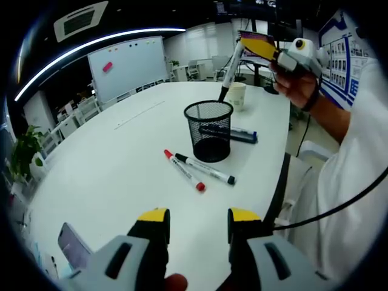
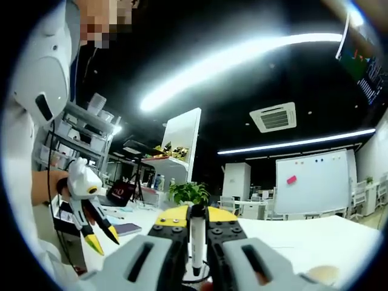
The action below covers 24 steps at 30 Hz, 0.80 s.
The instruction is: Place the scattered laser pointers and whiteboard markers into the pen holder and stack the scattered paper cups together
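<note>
A black mesh pen holder (image 1: 208, 130) stands on the white table (image 1: 121, 163). In front of it lie a red-capped marker (image 1: 183, 170) and a black-capped marker (image 1: 205, 168), side by side. Dark pens (image 1: 242, 134) lie behind the holder, and a paper cup (image 1: 237, 96) stands farther back. My left gripper (image 1: 199, 215) is open and holds nothing, low over the near table. My right gripper (image 1: 245, 43) is shut on a white marker (image 1: 230, 70), tip down, just above the holder's far rim. In the right gripper view the right gripper (image 2: 197, 215) clamps that marker (image 2: 197, 242); the left gripper (image 2: 103, 239) hangs open at left.
A phone (image 1: 74, 245) lies at the table's near left corner. The person's sleeve and a cable (image 1: 339, 206) sit along the table's right edge. A whiteboard (image 1: 127, 66) and chairs stand far behind. A potted plant (image 2: 188, 193) is beyond the table.
</note>
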Motion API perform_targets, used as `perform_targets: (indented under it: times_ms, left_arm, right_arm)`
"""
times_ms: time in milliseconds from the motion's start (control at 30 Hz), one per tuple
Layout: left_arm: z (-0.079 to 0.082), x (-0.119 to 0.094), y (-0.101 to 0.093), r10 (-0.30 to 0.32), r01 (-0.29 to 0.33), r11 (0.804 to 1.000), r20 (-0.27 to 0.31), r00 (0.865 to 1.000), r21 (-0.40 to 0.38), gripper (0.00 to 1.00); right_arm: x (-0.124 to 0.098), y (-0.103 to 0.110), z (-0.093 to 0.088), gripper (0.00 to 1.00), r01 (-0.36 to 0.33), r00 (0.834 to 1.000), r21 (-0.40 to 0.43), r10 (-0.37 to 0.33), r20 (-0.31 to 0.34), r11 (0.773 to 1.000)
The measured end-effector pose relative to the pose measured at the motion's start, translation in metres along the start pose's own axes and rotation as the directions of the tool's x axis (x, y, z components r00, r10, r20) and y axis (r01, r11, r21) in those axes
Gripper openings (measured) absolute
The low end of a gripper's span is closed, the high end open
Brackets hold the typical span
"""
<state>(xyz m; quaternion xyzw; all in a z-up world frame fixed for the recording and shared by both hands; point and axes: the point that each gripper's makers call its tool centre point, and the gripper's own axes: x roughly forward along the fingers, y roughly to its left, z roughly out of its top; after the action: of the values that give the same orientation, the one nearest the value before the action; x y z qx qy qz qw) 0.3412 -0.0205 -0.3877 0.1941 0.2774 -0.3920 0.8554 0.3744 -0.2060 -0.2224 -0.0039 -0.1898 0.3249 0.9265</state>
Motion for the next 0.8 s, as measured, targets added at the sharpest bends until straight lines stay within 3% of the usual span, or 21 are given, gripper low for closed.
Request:
perform_targets:
  times_ms: [800]
  left_arm:
    - [0.005, 0.003, -0.001, -0.005, 0.005, 1.0, 0.007, 1.0, 0.011, 0.39]
  right_arm:
    - [0.002, 0.005, -0.015, 0.09, -0.015, 0.999, 0.033, 0.016, -0.028, 0.999]
